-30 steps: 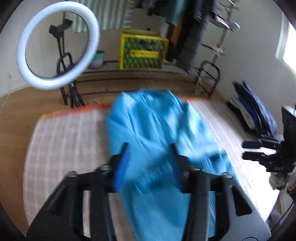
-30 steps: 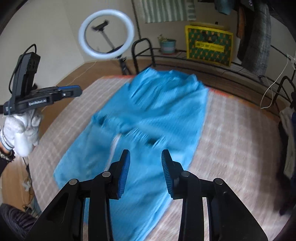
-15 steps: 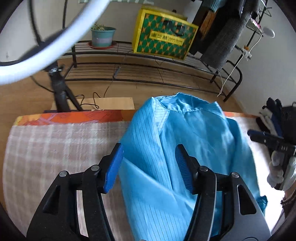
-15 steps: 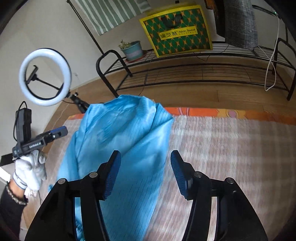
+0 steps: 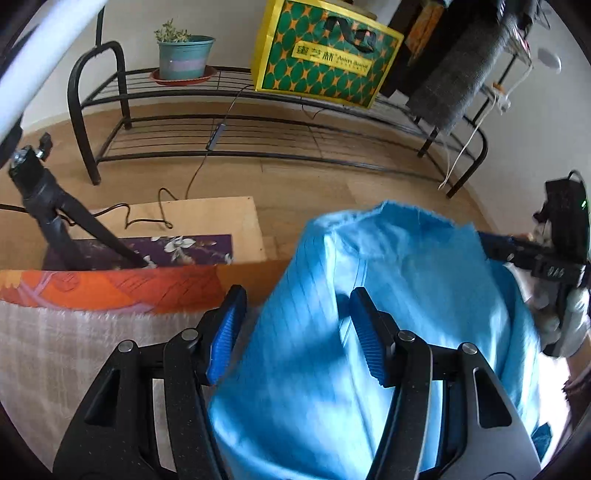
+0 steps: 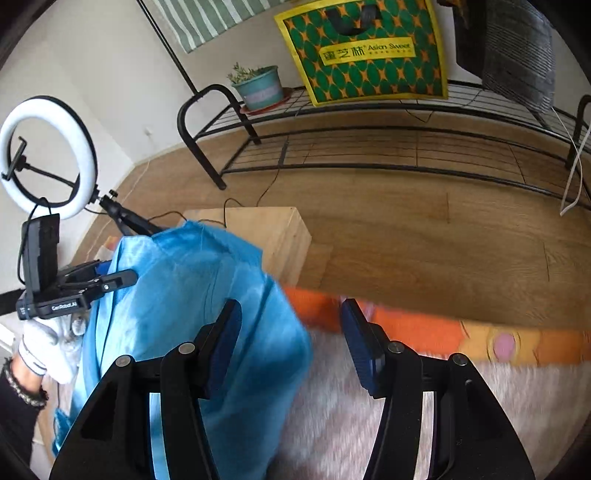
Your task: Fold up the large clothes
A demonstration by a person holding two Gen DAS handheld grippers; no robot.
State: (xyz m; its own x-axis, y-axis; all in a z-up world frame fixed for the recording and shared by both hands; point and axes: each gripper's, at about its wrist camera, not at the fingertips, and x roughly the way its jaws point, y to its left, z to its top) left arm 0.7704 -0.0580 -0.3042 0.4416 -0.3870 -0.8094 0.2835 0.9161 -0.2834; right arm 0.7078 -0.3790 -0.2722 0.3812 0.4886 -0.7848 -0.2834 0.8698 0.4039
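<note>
Left gripper (image 5: 295, 332) wide, empty; right gripper (image 6: 291, 343) opening, empty. Risk: blue garment (image 5: 388, 314) edge bunches, fold skews.

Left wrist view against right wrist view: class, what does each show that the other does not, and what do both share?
Only the left wrist view shows the purple flowered cloth behind the tripod and the white plug hanging at upper right.

Only the right wrist view shows the whole ring light, the green striped cloth on the wall and the pink spot on the orange border.

Both share the blue garment, the plant pot, the green and yellow bag, the black rack and the wooden box.
</note>
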